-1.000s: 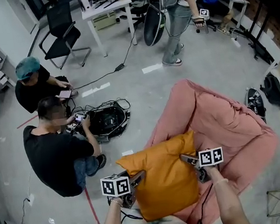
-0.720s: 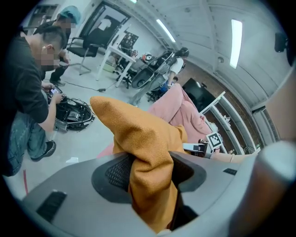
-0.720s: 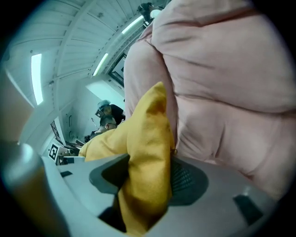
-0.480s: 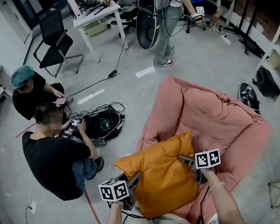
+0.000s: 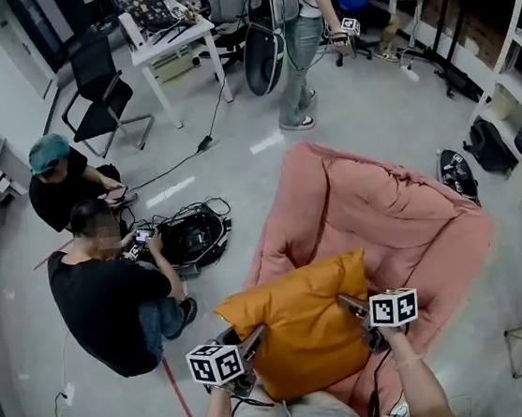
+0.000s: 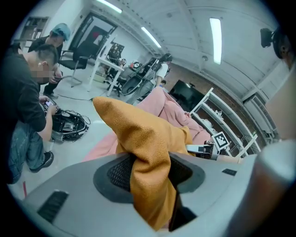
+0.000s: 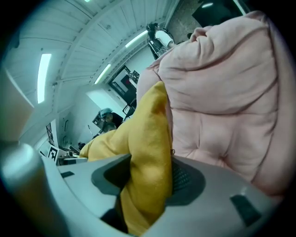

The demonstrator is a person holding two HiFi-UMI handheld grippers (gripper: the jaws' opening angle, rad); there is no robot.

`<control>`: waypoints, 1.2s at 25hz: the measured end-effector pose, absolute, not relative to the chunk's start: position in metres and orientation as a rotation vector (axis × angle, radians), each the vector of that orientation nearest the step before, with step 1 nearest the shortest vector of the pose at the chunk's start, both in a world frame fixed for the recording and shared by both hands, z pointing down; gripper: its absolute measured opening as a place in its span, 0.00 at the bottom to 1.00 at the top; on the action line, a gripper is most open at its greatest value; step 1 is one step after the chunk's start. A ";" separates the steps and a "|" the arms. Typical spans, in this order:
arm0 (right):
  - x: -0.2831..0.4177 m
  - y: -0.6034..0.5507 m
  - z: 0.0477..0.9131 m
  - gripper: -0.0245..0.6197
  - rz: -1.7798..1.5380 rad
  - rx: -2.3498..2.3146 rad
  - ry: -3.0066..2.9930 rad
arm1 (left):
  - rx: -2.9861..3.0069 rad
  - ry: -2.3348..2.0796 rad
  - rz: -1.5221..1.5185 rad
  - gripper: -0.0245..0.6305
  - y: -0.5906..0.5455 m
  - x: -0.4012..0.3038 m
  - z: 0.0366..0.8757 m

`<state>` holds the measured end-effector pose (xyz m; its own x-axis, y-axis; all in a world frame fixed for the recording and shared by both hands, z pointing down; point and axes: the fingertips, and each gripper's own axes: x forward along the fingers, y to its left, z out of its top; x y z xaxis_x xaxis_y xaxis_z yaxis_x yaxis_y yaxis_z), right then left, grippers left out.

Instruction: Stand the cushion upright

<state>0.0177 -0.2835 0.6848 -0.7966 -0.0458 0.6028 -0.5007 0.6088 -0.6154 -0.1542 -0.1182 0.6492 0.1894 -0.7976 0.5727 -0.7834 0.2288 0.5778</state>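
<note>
Since a second ago, both sides of the orange cushion (image 5: 305, 334) have come up a little in my grip, and both sets of jaws have just been closing further on its fabric. The pink beanbag (image 5: 404, 223) sprawls on the floor, and the cushion leans tilted against its front. My left gripper (image 5: 251, 338) pinches a fold at the cushion's left edge. My right gripper (image 5: 350, 305) pinches the right edge. Both sets of jaws are partly closed, with the pads pressing cloth.
</note>
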 end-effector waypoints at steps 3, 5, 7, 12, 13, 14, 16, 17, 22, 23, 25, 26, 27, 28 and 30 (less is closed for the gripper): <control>0.033 -0.277 0.672 0.40 1.094 0.476 -2.306 | 1.562 -1.550 0.015 0.34 -0.117 -0.144 0.639; 0.044 -0.274 0.665 0.40 1.094 0.509 -2.317 | 1.591 -1.529 0.043 0.34 -0.119 -0.137 0.632; 0.054 -0.272 0.659 0.39 1.099 0.541 -2.323 | 1.615 -1.512 0.066 0.34 -0.121 -0.131 0.628; 0.074 -0.265 0.647 0.37 1.100 0.644 -2.341 | 1.652 -1.492 0.110 0.34 -0.129 -0.121 0.620; 0.076 -0.263 0.645 0.37 1.101 0.661 -2.346 | 1.659 -1.489 0.117 0.33 -0.130 -0.120 0.618; 0.078 -0.262 0.642 0.36 1.104 0.675 -2.348 | 1.666 -1.484 0.124 0.33 -0.131 -0.120 0.616; 0.083 -0.261 0.638 0.36 1.117 0.709 -2.352 | 1.689 -1.469 0.139 0.33 -0.135 -0.118 0.613; 0.086 -0.260 0.636 0.36 1.124 0.730 -2.354 | 1.706 -1.458 0.148 0.33 -0.138 -0.117 0.611; 0.102 -0.256 0.626 0.34 1.140 0.850 -2.349 | 1.785 -1.401 0.181 0.33 -0.152 -0.111 0.604; 0.105 -0.256 0.624 0.34 1.142 0.875 -2.346 | 1.799 -1.392 0.186 0.33 -0.155 -0.109 0.602; 0.110 -0.256 0.621 0.33 1.144 0.922 -2.341 | 1.825 -1.372 0.199 0.33 -0.162 -0.107 0.600; 0.111 -0.255 0.619 0.33 1.145 0.942 -2.339 | 1.835 -1.362 0.206 0.33 -0.163 -0.107 0.598; 0.111 -0.253 0.617 0.33 1.146 0.960 -2.337 | 1.845 -1.351 0.213 0.33 -0.164 -0.108 0.597; 0.111 -0.252 0.614 0.33 1.146 0.976 -2.337 | 1.854 -1.340 0.221 0.33 -0.165 -0.109 0.595; 0.112 -0.251 0.609 0.33 1.151 1.007 -2.341 | 1.877 -1.316 0.237 0.33 -0.168 -0.109 0.590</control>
<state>0.1120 -0.2514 0.6092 -0.6894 -0.4458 0.5710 -0.7244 0.4193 -0.5472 -0.1090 -0.1681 0.5905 0.4381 -0.7002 0.5638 -0.8527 -0.1252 0.5071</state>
